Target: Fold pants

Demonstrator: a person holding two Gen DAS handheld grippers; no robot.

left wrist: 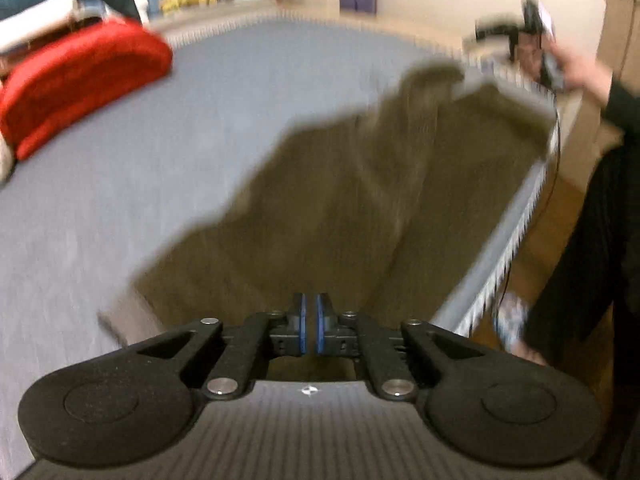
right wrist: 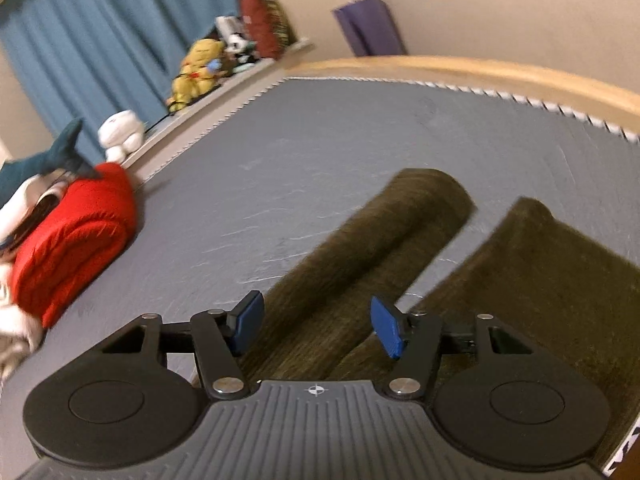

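Olive-brown pants (left wrist: 360,200) lie on a grey bed (left wrist: 160,160), blurred by motion in the left wrist view. My left gripper (left wrist: 310,326) hovers over their near end with its blue pads almost together and nothing visible between them. In the right wrist view the two pant legs (right wrist: 360,260) lie spread apart on the bed (right wrist: 280,160). My right gripper (right wrist: 318,326) is open and empty, just above the near part of the left leg. The right gripper also shows far off in the left wrist view (left wrist: 536,40), held in a hand.
A red folded blanket (left wrist: 80,80) lies at the left of the bed, also in the right wrist view (right wrist: 76,240). Soft toys (right wrist: 198,68) sit on a ledge by blue curtains (right wrist: 100,40). The bed's edge (left wrist: 516,236) and the person's dark clothes (left wrist: 592,240) are at the right.
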